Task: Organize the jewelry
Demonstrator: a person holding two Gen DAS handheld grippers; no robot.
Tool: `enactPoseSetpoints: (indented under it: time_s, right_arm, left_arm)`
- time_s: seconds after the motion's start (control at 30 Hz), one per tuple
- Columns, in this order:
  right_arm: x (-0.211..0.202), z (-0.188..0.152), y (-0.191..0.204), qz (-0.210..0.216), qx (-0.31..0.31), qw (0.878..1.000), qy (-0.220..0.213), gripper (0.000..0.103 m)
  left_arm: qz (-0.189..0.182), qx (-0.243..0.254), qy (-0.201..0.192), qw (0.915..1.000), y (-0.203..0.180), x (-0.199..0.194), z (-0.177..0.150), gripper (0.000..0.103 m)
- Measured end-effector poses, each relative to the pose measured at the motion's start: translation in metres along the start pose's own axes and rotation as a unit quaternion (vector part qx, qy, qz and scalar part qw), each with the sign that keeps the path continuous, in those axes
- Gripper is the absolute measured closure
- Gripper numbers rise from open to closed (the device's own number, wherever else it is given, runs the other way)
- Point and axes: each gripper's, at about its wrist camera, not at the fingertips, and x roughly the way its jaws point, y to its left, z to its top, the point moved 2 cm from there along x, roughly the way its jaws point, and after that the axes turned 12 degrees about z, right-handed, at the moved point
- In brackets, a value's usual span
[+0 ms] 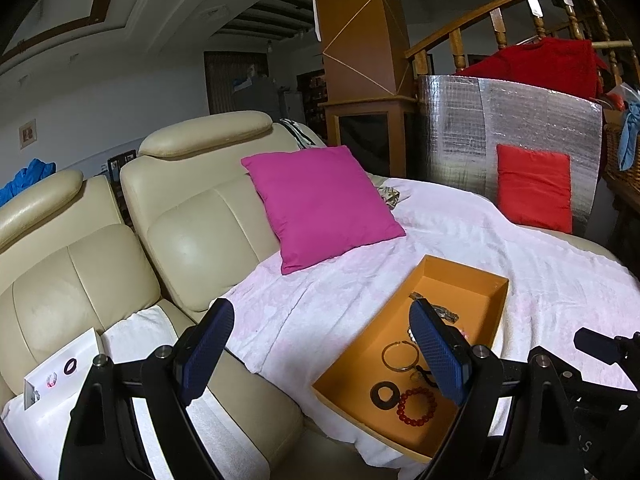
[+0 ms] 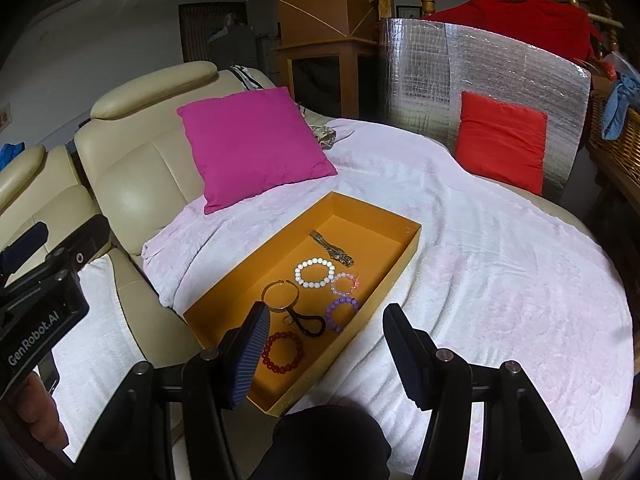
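Observation:
An orange box (image 2: 376,216) (image 1: 460,270) lies on a white blanket over a sofa. It holds a red bead bracelet (image 2: 282,352) (image 1: 417,407), a gold bangle (image 2: 280,295) (image 1: 400,356), a white bead bracelet (image 2: 315,273), a pink one (image 2: 345,283), a purple one (image 2: 341,313), a black hair tie (image 2: 310,325), a watch (image 2: 332,249) and a black ring (image 1: 384,395). A white card (image 1: 60,372) with a black ring (image 1: 71,367) and small pieces lies on the left seat. My left gripper (image 1: 320,364) is open and empty. My right gripper (image 2: 324,356) is open and empty above the box's near end.
A magenta cushion (image 2: 252,144) leans on the sofa back behind the box. A red cushion (image 2: 502,146) rests against a silver foil panel (image 2: 480,64) at the right. A white towel (image 1: 140,332) covers the left seat. The left gripper's body (image 2: 44,304) shows at the left.

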Motion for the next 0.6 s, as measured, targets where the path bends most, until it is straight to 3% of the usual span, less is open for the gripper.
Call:
enactPoseSetpoints:
  time_s: [0.6]
  right_arm:
    - [0.019,0.009,0.004,0.009,-0.011,1.000,0.010,0.040]
  left_arm:
    - [0.015,-0.004,0.014,0.9998,0.002,0.017,0.000,0.013]
